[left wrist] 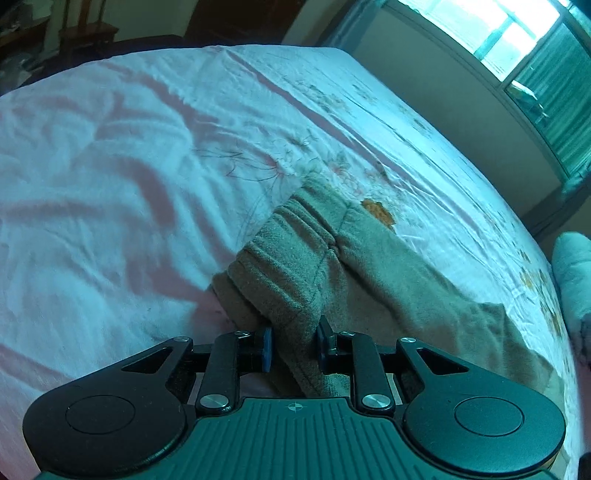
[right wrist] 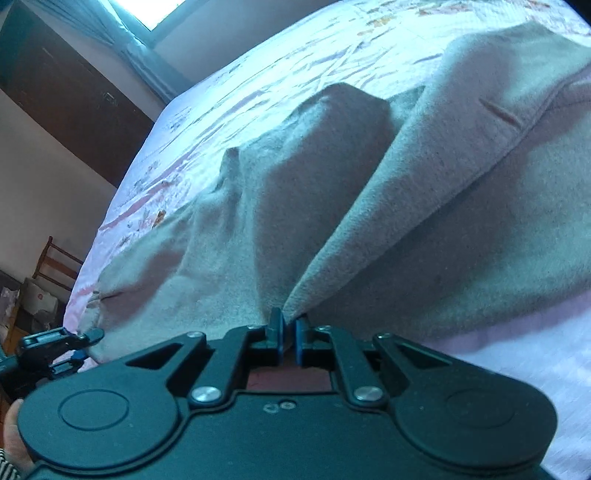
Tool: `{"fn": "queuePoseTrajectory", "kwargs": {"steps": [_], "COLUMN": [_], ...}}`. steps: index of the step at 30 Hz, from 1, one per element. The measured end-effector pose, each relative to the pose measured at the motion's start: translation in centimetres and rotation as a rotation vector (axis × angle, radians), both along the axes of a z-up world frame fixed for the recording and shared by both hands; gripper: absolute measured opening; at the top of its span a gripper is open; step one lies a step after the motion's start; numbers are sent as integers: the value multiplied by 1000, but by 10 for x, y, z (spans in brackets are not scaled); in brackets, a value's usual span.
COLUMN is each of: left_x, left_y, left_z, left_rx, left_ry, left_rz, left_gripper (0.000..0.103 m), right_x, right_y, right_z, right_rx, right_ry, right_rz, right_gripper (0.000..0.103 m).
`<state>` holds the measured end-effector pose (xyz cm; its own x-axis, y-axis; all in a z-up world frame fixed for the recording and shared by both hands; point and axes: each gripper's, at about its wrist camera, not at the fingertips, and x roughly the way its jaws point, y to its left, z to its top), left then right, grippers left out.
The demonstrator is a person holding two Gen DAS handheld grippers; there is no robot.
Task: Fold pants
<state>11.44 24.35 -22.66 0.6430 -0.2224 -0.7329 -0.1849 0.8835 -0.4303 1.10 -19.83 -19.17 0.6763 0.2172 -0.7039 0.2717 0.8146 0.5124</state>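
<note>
While the fleece pants (left wrist: 369, 266) lie spread over the floral bedsheet (left wrist: 147, 166), both tongs are busy at the near edge of the bed. Over on the left wrist view, the left gripper (left wrist: 294, 345) has its blue pads (left wrist: 266, 349) clamped on the ribbed elastic waistband (left wrist: 295, 229), a thick roll of taupe fabric bunched between them and lifted off the sheet (the rest of the garment trails away to the right, toward the bed's far side). Now the right wrist view: the right gripper (right wrist: 289, 338) is squeezed almost completely together, pinching a thin fold of the same pants (right wrist: 332, 206) right at its fingertips, and the cloth fans upward from that pinch in two stiff ridges with a dark hollow between. Down at the lower left corner of that view you can spot the other gripper (right wrist: 79, 345) at the edge of the fabric, with a hand (right wrist: 14, 435) and a striped cuff just beneath it. Behind the bed, a bright window (left wrist: 517, 33) with curtains lights the room, and a wooden chair (right wrist: 55, 266) stands by the wall.
</note>
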Motion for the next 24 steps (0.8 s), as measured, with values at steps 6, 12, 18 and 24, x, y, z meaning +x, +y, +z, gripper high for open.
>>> {"fn": "queuePoseTrajectory", "kwargs": {"steps": [6,12,18,24], "left_x": [-16,-34,-37,-52], "left_y": [15,-16,-119,-195], "left_z": [11,55,63,36], "left_rx": [3,164,163,94], "left_ry": [-3,-93,-115,-59], "left_rz": [43,-39,-312,-453], "left_gripper": [46,47,53,53], "right_x": [2,1,-10,-23], "right_y": [4,2,-5,-28], "right_z": [-10,-5,1,11], "right_rx": [-11,-13,-40,-35], "right_ry": [29,23,-1,-34], "right_rz": [18,21,3,-47], "right_gripper": [2,16,27,30]}}
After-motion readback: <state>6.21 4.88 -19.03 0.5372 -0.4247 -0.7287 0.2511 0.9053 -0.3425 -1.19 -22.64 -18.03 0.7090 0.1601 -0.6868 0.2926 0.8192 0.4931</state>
